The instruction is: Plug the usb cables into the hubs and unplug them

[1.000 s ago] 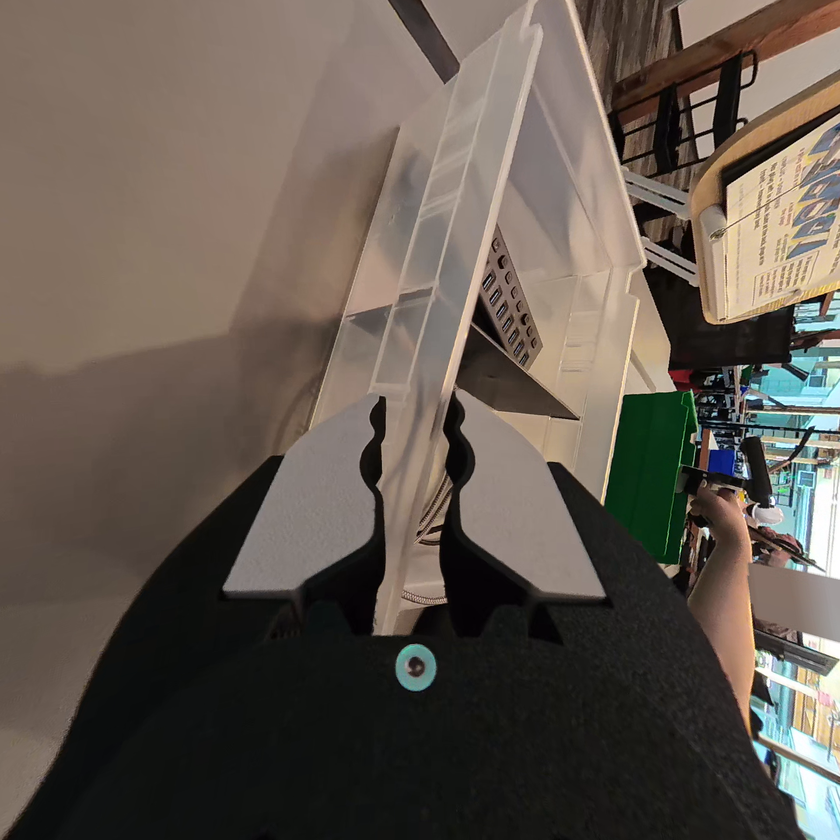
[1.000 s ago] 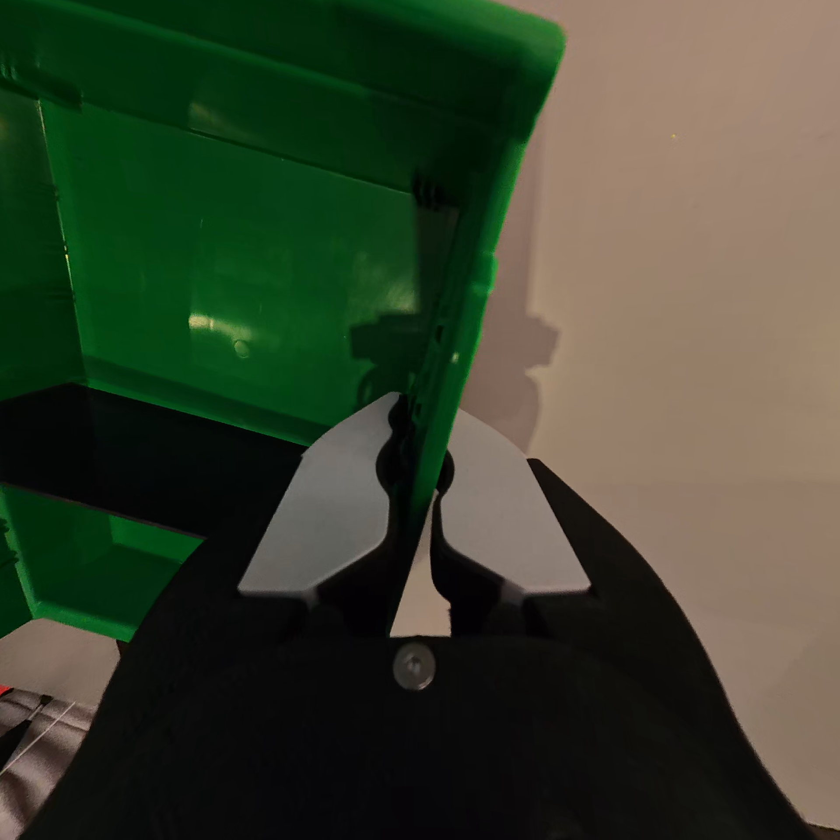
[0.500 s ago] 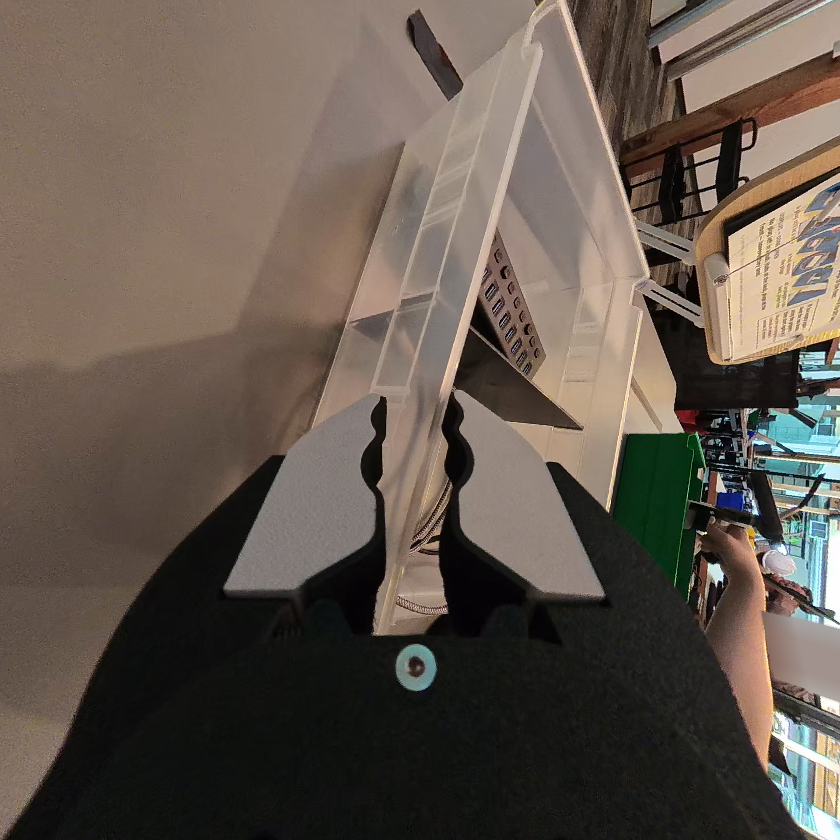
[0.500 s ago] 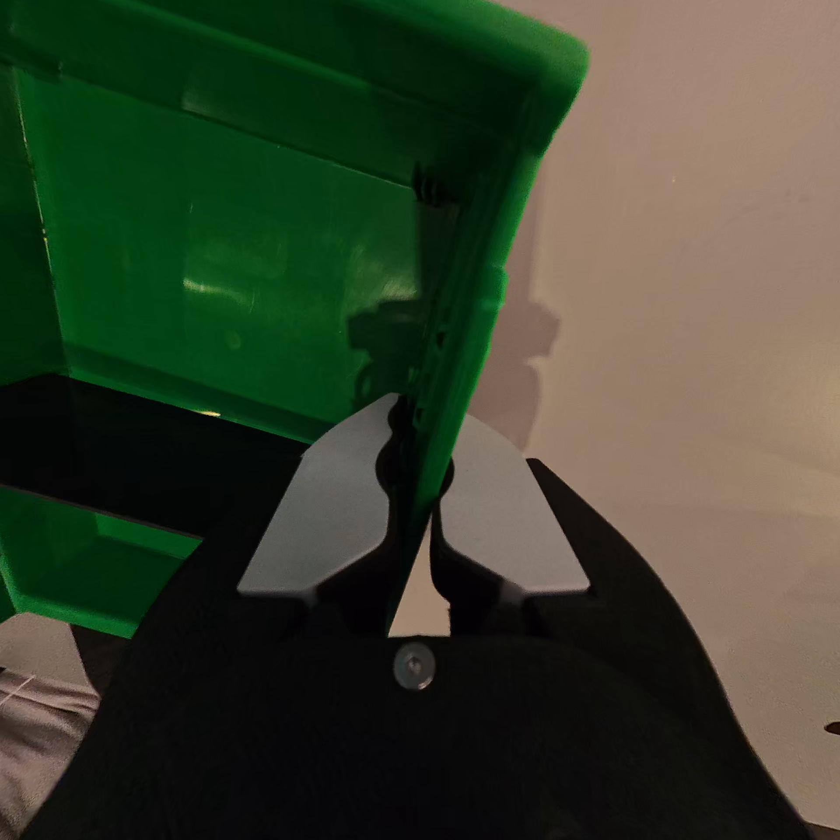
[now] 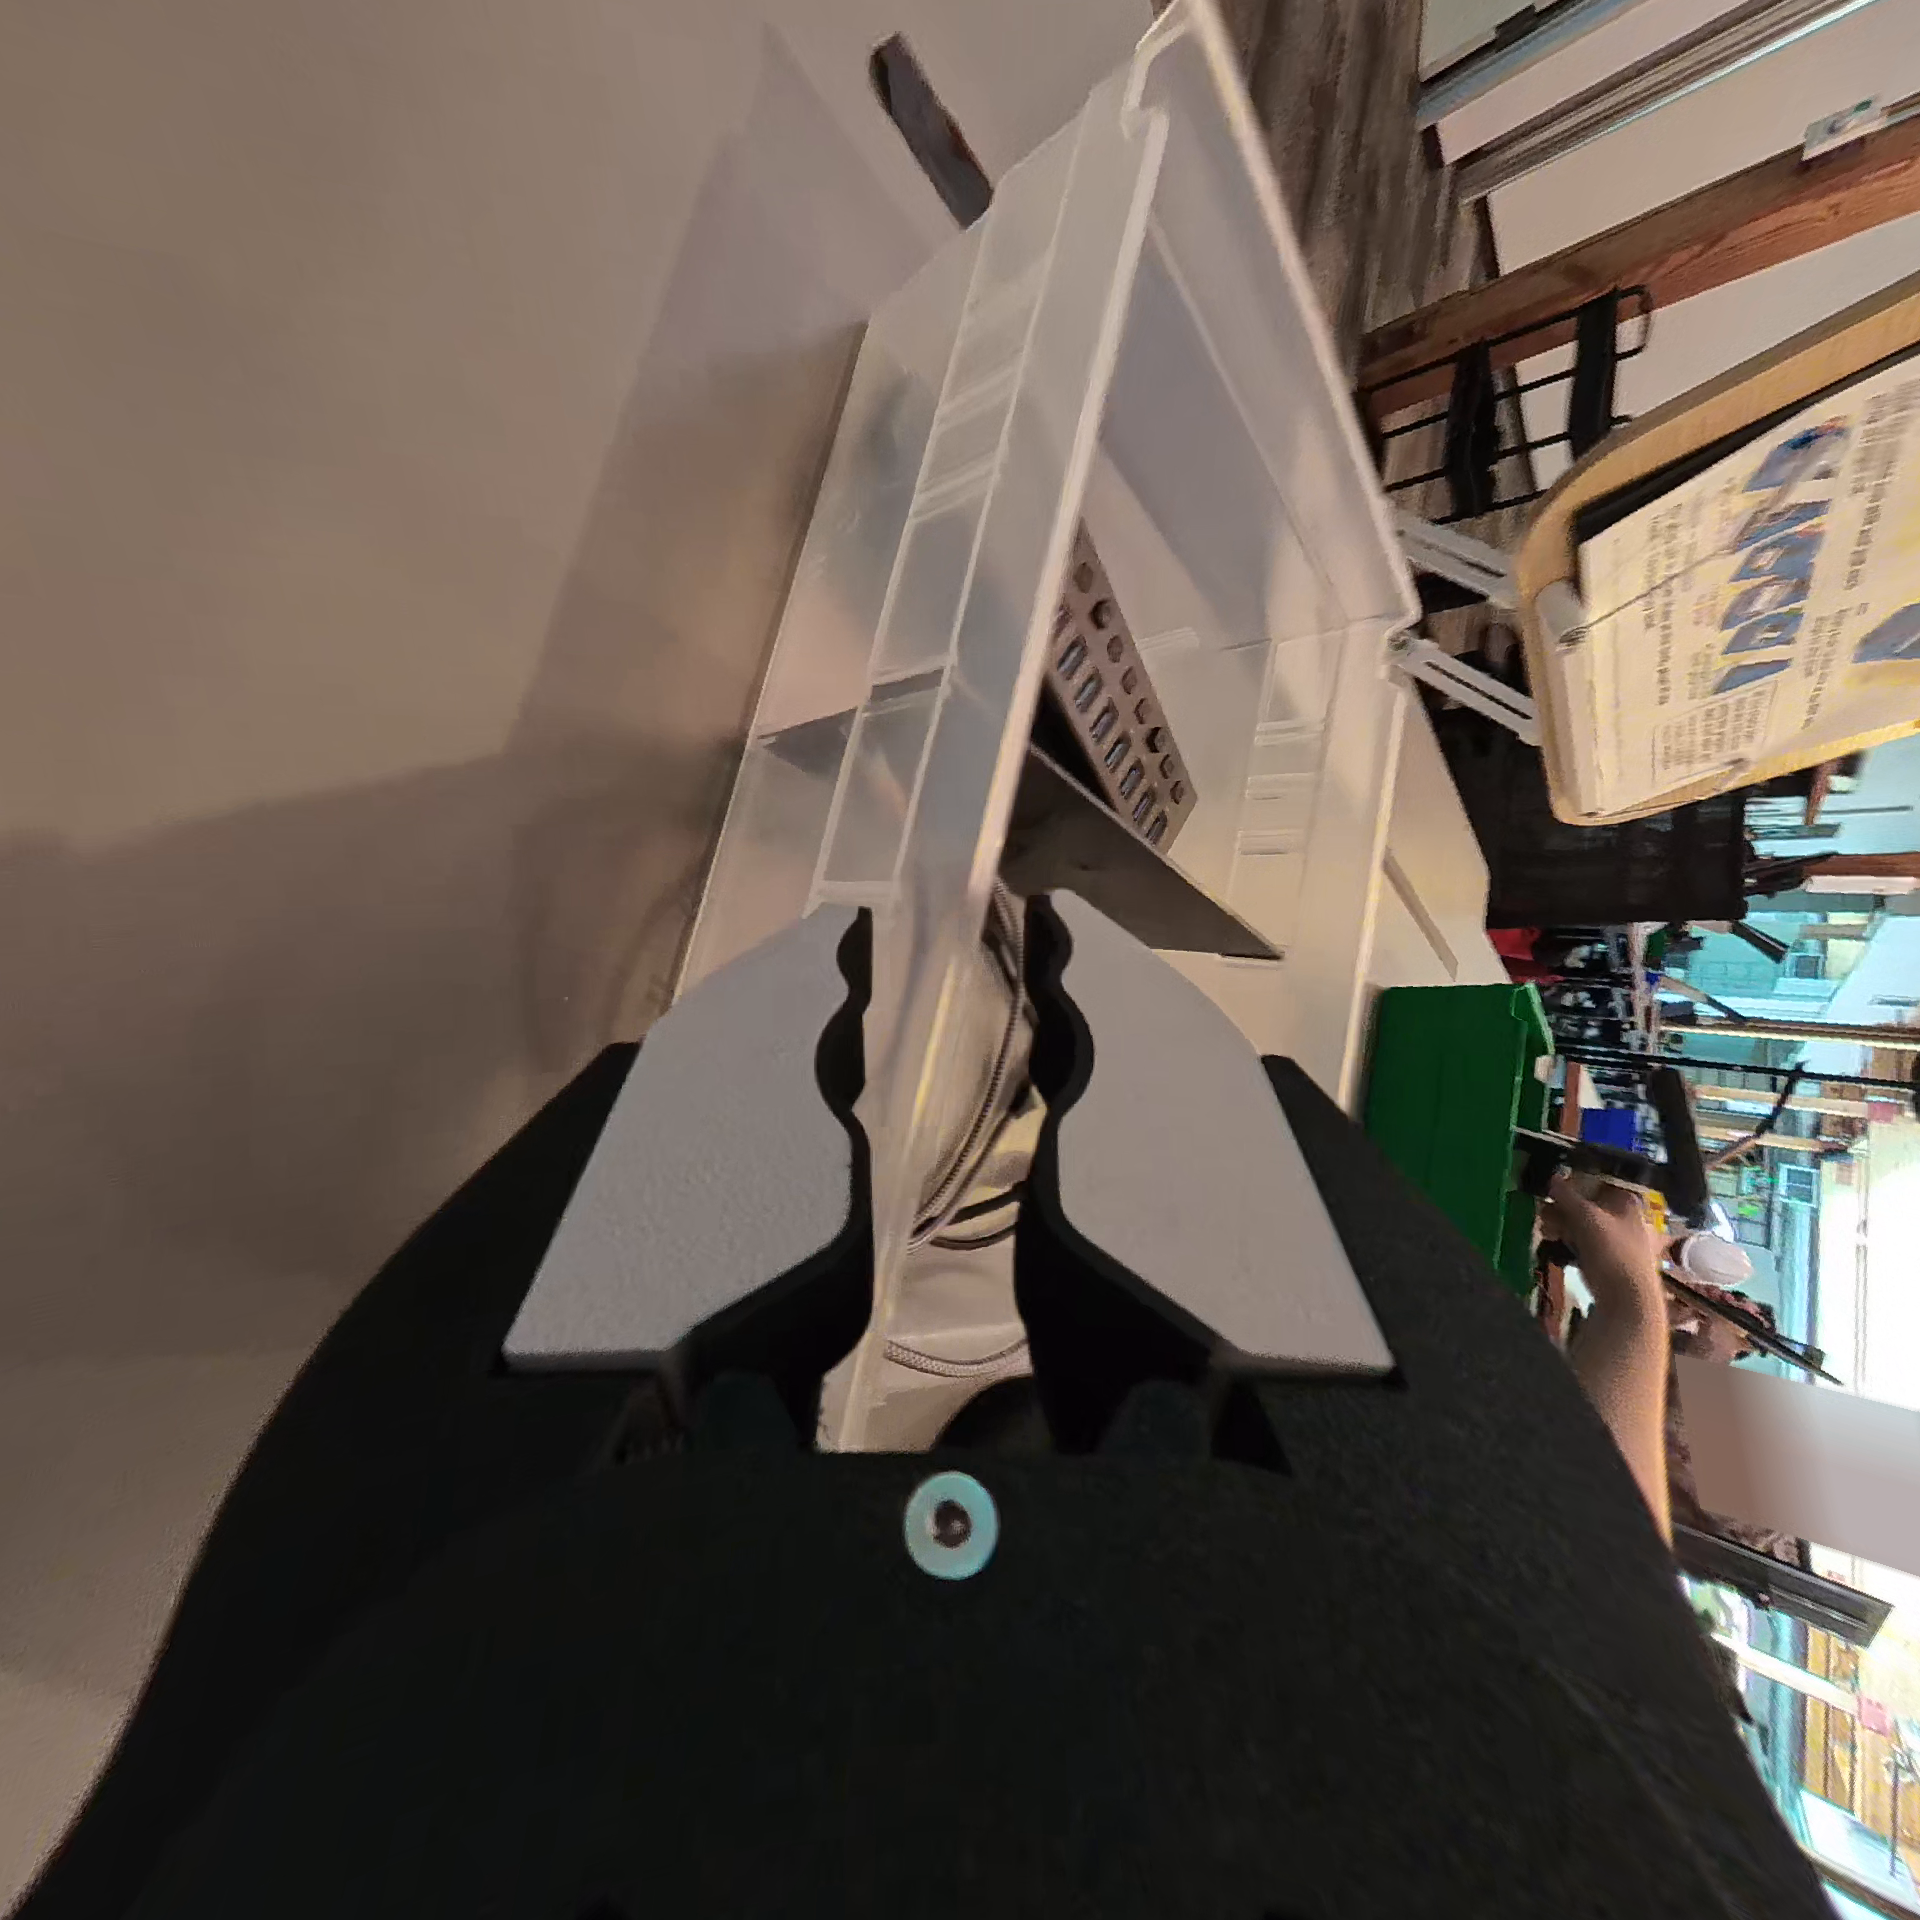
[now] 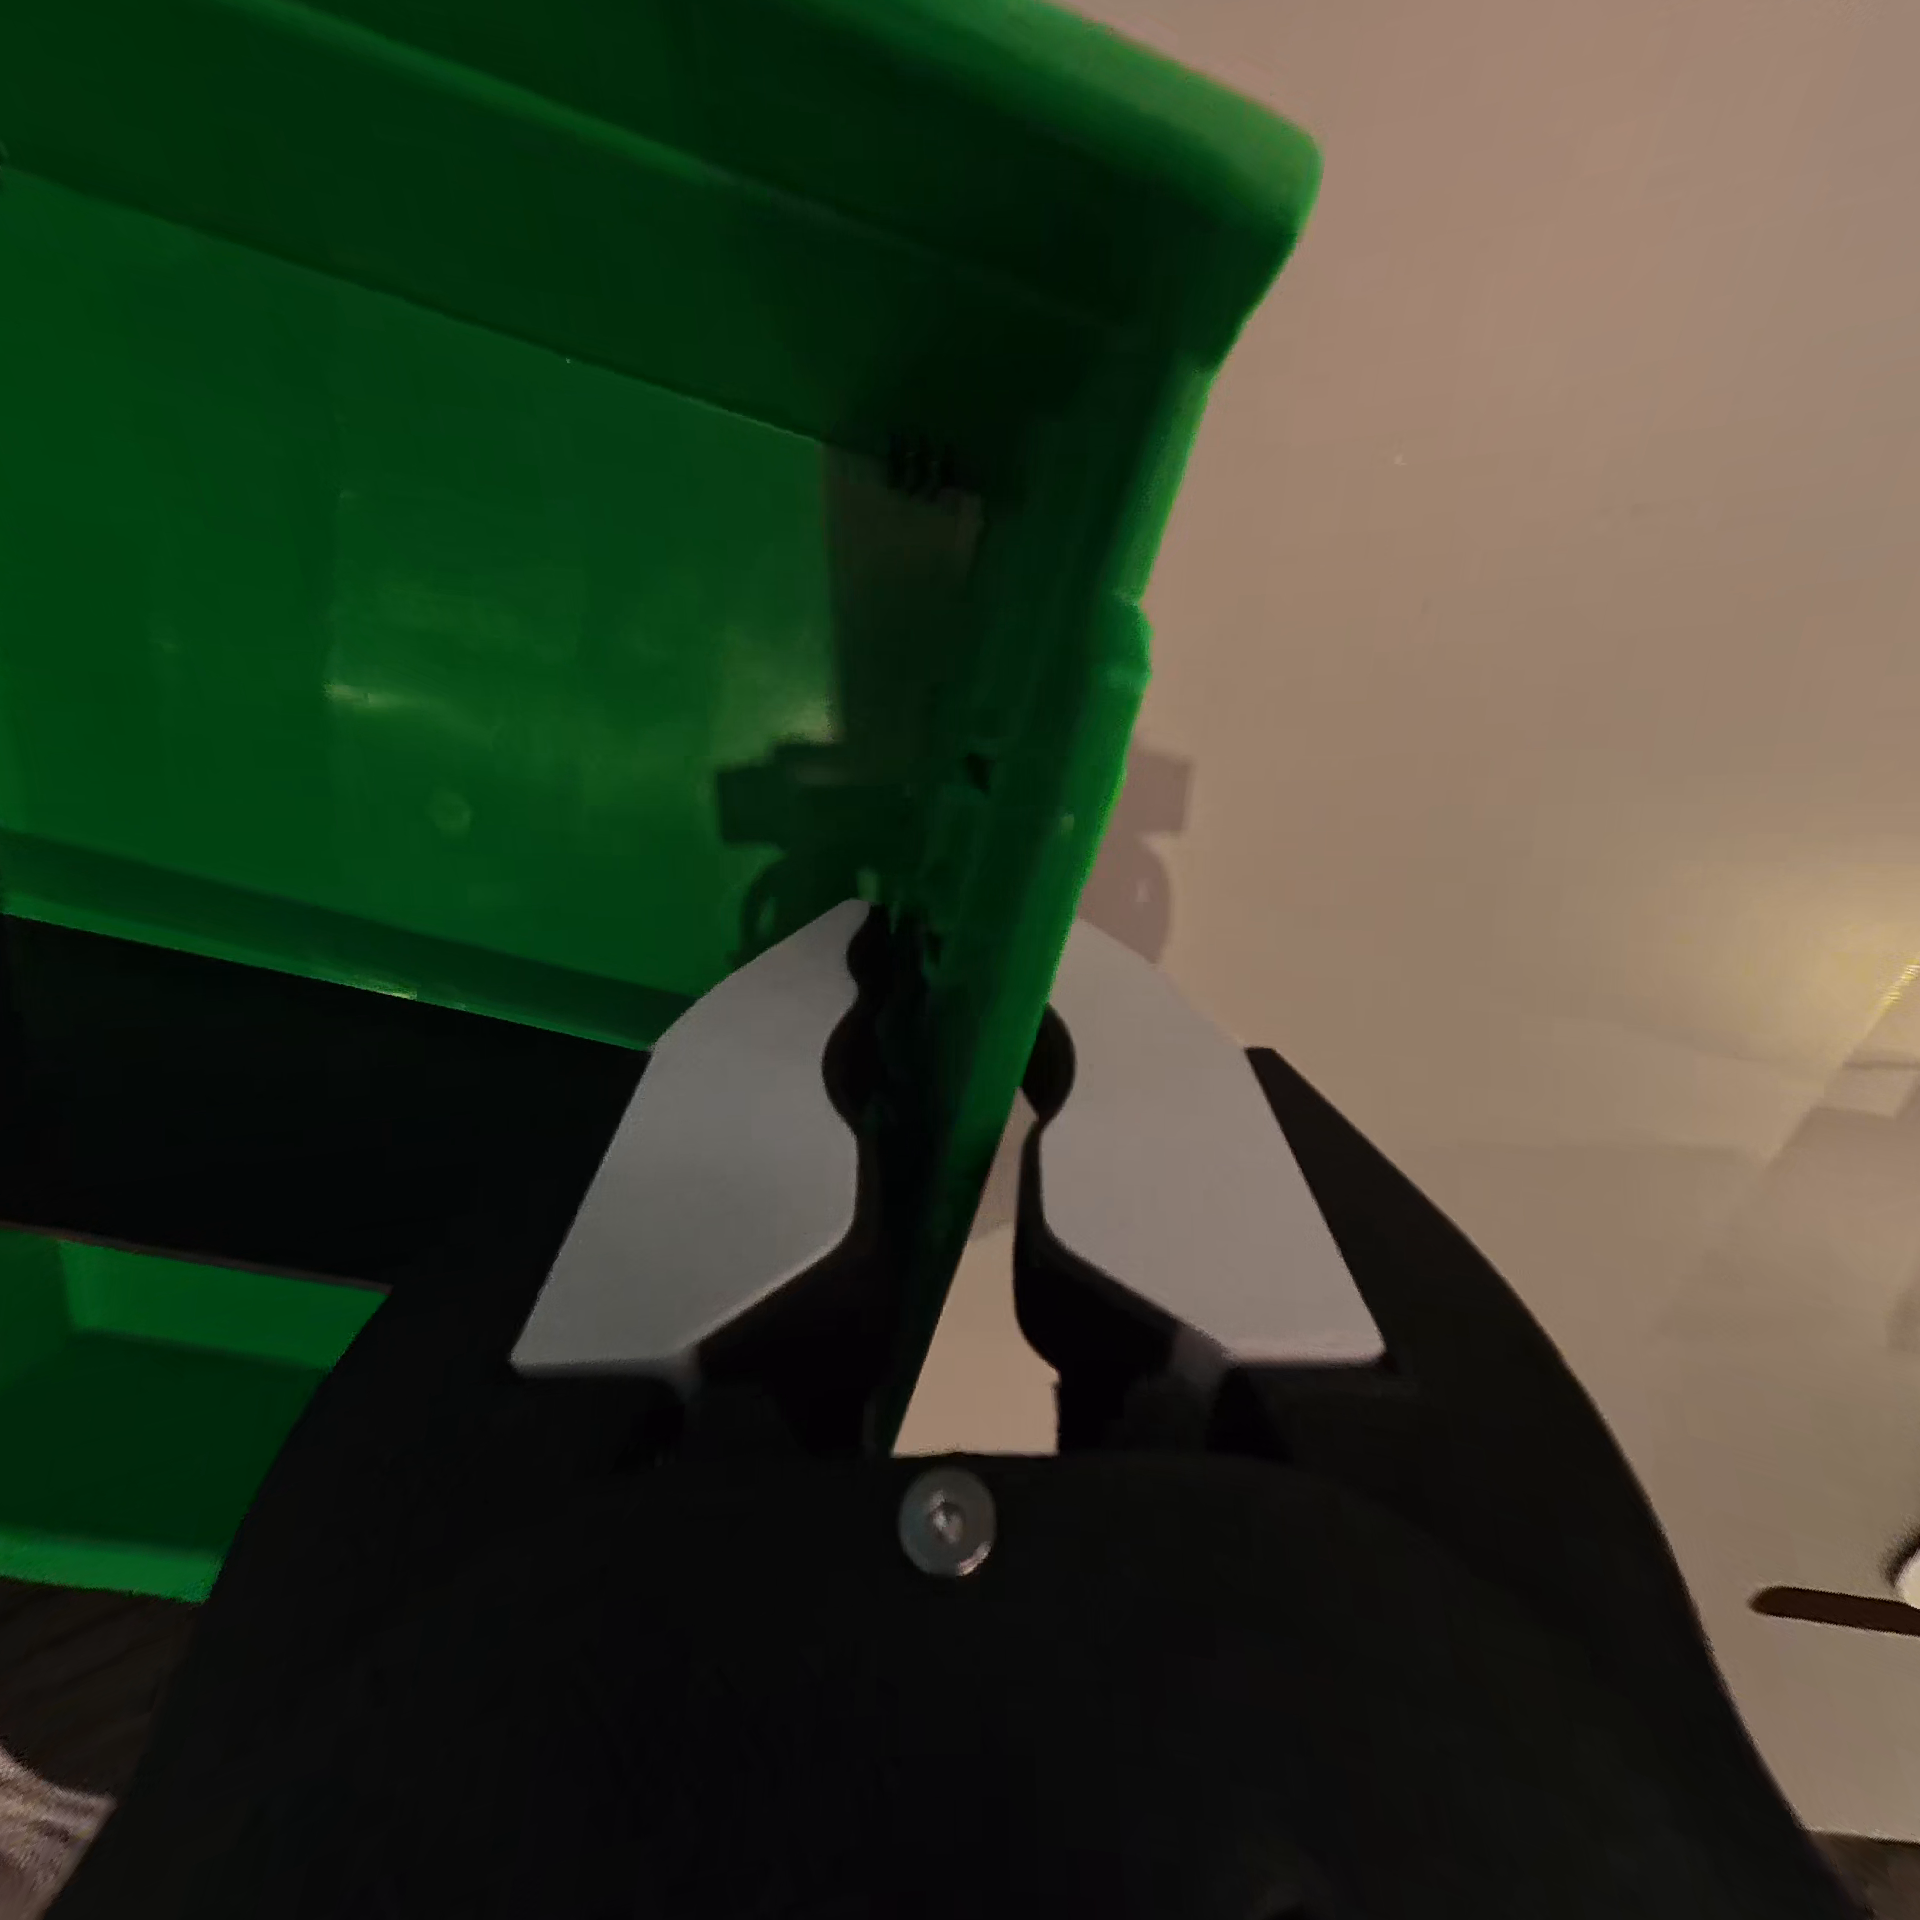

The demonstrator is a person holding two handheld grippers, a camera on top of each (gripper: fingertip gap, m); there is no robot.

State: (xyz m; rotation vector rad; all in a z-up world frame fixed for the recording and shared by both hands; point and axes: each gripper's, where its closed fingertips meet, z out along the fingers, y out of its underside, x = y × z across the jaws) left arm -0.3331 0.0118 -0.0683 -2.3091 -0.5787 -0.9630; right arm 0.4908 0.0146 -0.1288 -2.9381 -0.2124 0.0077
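My left gripper (image 5: 945,914) is shut on the side wall of a clear plastic bin (image 5: 1039,416) that stands on a pale table. Inside the bin a grey USB hub (image 5: 1122,707) with blue ports leans against a dark divider. Braided cables (image 5: 987,1122) lie in the near compartment, between my fingers. My right gripper (image 6: 966,925) is shut on the right wall of a green bin (image 6: 520,623), which has a black divider (image 6: 260,1091) inside. The green bin (image 5: 1444,1101) also shows in the left wrist view beside the clear one, with the hand (image 5: 1610,1309) that holds the right gripper.
The pale table top (image 5: 312,520) spreads to the left of the clear bin and to the right of the green one (image 6: 1558,520). A wooden board with a poster (image 5: 1714,582) and black chairs (image 5: 1486,416) stand beyond the table. A dark thin object (image 6: 1829,1605) pokes in at the lower right. There is about 85 centimetres between the tips of the two grippers.
Both grippers have kept their hold on the bin walls. The views have shifted a little, the green bin leans more to the right, and the right view is now blurred by motion.
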